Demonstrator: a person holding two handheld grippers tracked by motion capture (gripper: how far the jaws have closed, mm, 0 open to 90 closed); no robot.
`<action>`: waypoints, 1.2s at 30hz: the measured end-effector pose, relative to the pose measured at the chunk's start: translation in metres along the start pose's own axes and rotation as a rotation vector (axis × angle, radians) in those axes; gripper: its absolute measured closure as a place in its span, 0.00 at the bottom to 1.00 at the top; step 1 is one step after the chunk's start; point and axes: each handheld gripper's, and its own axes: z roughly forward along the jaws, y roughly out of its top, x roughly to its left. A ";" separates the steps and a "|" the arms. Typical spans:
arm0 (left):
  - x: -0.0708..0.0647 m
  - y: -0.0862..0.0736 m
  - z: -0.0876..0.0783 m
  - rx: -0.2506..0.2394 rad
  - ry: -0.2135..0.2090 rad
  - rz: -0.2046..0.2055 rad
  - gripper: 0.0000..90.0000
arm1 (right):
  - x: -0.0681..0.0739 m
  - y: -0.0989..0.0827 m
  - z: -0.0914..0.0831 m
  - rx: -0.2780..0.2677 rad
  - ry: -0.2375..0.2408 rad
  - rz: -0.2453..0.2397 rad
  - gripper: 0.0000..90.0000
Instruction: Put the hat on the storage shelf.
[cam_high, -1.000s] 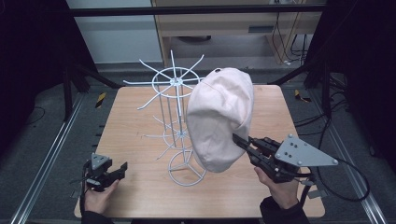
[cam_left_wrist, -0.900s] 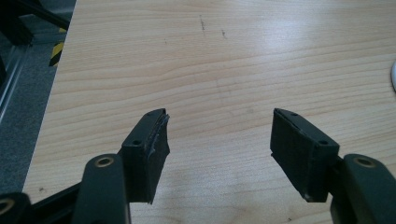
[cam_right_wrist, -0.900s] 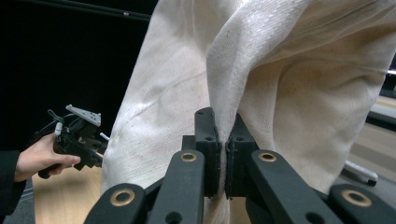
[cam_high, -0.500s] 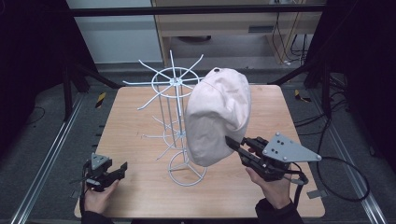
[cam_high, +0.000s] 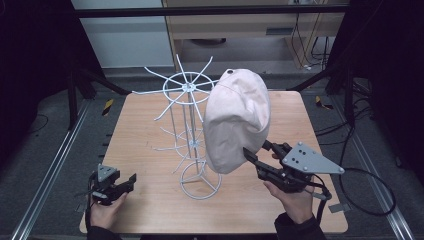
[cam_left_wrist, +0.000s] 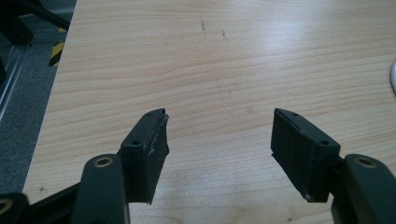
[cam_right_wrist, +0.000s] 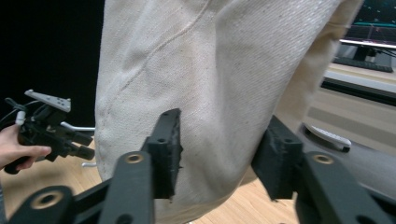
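1. Jaws of the right gripper (cam_high: 254, 151) have just been opening. In the right gripper view they stand apart on either side of the lower edge of the cream cotton cap (cam_right_wrist: 219, 79); cloth is between them, but the pads don't look to be pressing it, so I read it as let go.
2. Left gripper (cam_high: 131, 181) is released too: the left gripper view has its 2 black jaws wide apart w/ nothing between, just bare wood under them. It rests low at the near-left corner of the light wooden table (cam_high: 150, 125), well apart from the cap.
3. Cap hangs on the white wire hat stand (cam_high: 189, 107), off 1 of the spokes of the top wheel on the right side. Crown button is up, body drooping almost to the tabletop, beside the stand's pole and above its ring base.
4. Stand is upright near the table's middle. Other spokes & the lower tier of hooks are bare.
5. Progress, judged: the hanging step looks done, since the cap seems to carry its own weight from the spoke w/o help from the tongs.
6. Left to do, probably: draw the right gripper back clear of the cloth w/o snagging the hem, then check the cap stays put. No other cap on the table, so little else remains.
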 end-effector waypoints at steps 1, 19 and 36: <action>0.000 0.000 0.000 0.000 0.000 0.000 0.40 | -0.001 -0.001 0.000 0.003 -0.003 0.007 0.56; 0.000 0.000 -0.001 -0.004 -0.003 -0.004 0.40 | -0.023 -0.026 -0.019 0.044 -0.090 0.077 0.38; 0.000 0.000 -0.001 -0.005 -0.004 -0.003 0.38 | -0.074 -0.104 -0.001 0.252 -0.241 0.173 0.20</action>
